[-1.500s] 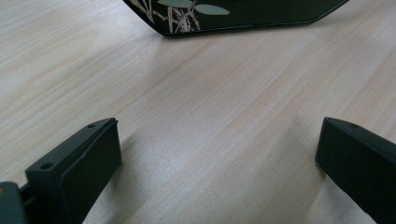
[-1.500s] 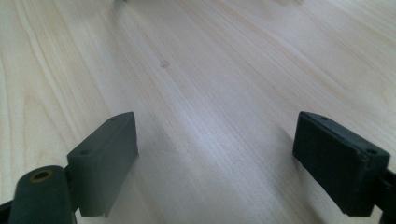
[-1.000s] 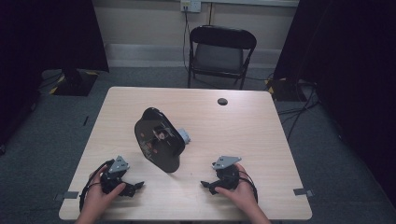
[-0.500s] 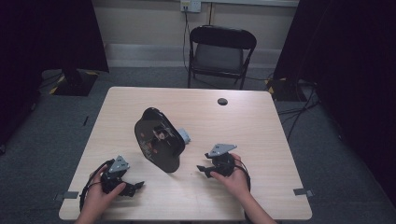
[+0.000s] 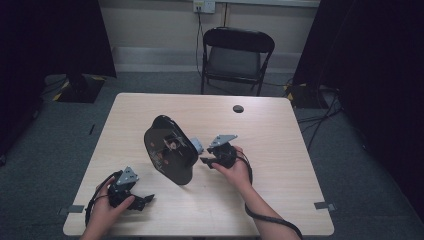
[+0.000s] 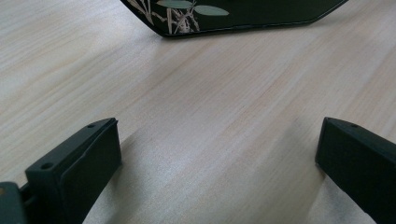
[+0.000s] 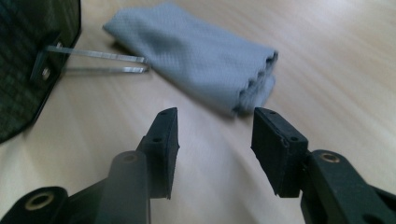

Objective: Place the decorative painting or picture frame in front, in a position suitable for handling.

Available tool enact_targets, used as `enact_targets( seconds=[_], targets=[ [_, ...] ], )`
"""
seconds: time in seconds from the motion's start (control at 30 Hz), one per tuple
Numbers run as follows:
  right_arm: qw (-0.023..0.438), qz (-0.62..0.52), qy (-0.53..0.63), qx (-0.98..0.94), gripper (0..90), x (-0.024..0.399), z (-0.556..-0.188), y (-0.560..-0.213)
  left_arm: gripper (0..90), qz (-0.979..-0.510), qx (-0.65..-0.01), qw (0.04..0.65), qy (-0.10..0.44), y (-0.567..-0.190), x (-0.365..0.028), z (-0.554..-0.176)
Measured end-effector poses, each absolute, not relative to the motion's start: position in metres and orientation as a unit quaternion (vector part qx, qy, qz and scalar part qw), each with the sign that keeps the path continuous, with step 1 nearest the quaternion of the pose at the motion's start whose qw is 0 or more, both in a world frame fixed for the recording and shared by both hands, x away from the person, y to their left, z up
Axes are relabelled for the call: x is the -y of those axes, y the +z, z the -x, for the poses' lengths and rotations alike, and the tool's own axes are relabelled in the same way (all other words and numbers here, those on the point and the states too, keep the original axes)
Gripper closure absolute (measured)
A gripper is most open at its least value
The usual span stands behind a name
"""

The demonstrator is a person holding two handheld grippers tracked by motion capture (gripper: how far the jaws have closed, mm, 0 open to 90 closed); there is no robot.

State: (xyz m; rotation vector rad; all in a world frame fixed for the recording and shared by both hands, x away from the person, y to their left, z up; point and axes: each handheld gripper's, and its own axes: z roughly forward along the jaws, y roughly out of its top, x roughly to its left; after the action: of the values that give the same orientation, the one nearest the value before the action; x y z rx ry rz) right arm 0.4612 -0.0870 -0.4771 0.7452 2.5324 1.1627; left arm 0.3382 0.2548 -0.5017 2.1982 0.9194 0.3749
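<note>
Two grippers are on the light wooden table (image 5: 280,165), and the step in hand seems to be the approach to the folded grey cloth (image 7: 196,56), which lies near the middle of the high view, just beside the right edge of the black oval plate with a bamboo leaf painting (image 5: 167,150) that stands on a wire stand (image 7: 93,60). The right gripper (image 5: 210,161) points at this cloth from the right; its jaws have just been closing and now stand half spread, with nothing between them, the cloth a little ahead of the tips. Next, I think, it must go forward and pinch the cloth edge without touching the stand. The left gripper (image 5: 142,201) rests at the lower left, jaws wide apart and empty. Compared with the earlier frames, the right hand has travelled from the lower right toward the centre, while the left one has not moved.
</note>
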Motion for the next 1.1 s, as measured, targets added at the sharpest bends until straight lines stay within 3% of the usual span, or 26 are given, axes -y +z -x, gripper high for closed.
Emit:
enact_targets(
  seconds=[0.23,0.5,0.67,0.83,1.1],
  targets=[
    [0.138,-0.26,0.399,-0.869,52.9,0.067,-0.492,-0.463,0.0,-0.852,-0.355,0.357,0.145,-0.502,-0.255,-0.338],
    [0.128,-0.276,0.376,-0.875,57.6,0.048,-0.498,-0.48,0.0,-0.852,-0.355,0.357,0.145,-0.502,-0.255,-0.338],
    [0.105,-0.288,0.38,-0.873,75.2,0.049,-0.496,-0.489,0.0,-0.852,-0.355,0.357,0.145,-0.502,-0.255,-0.338],
    [0.102,-0.291,0.378,-0.873,84.8,0.049,-0.493,-0.489,0.0,-0.852,-0.355,0.357,0.144,-0.502,-0.255,-0.338],
    [0.105,-0.298,0.372,-0.873,86.8,0.054,-0.489,-0.487,0.0,-0.852,-0.355,0.357,0.144,-0.502,-0.255,-0.338]
  ],
)
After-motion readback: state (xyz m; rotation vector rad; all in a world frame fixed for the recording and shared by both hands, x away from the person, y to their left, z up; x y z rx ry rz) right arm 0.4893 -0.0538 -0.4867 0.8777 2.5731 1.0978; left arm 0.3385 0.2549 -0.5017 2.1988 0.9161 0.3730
